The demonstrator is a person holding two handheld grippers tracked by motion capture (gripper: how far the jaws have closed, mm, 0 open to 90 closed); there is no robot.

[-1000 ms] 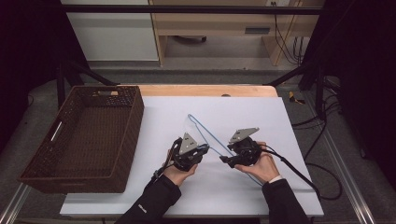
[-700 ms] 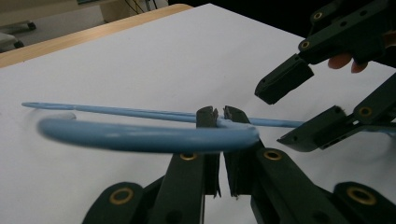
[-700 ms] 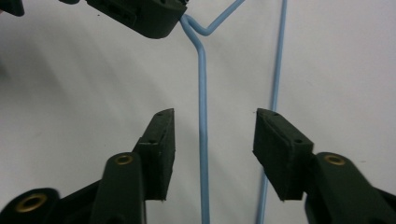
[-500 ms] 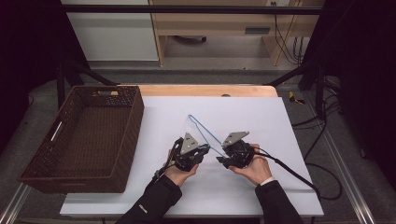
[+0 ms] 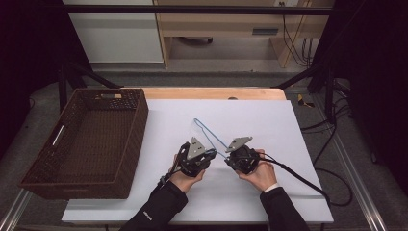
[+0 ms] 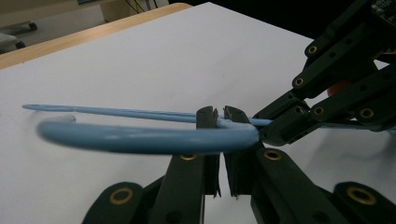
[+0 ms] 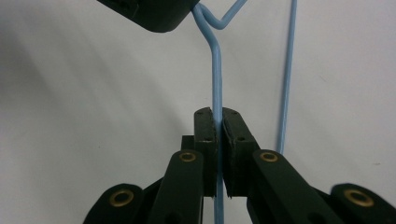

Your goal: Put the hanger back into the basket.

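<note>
A light-blue wire hanger (image 5: 204,129) lies on the white table (image 5: 269,125), with both grippers on it near the table's front. My left gripper (image 5: 213,153) is shut on the hanger; in the left gripper view its jaws (image 6: 219,113) pinch the wire where the thick blue hook (image 6: 140,138) curves away to the left. My right gripper (image 5: 226,161) faces it from the right. Its jaws have just been closing, and in the right gripper view they (image 7: 218,117) now press on a straight run of the wire (image 7: 216,70). The left gripper's black tip (image 7: 159,14) holds the twisted neck just beyond.
A brown wicker basket (image 5: 139,120) stands at the table's left side. A wooden strip (image 5: 211,93) runs along the far edge. A black cable (image 5: 298,175) trails from the right gripper toward the table's right edge.
The right gripper has shifted slightly left toward the left gripper and closed its jaws on the hanger wire. The left gripper has kept still, gripping the hanger.
</note>
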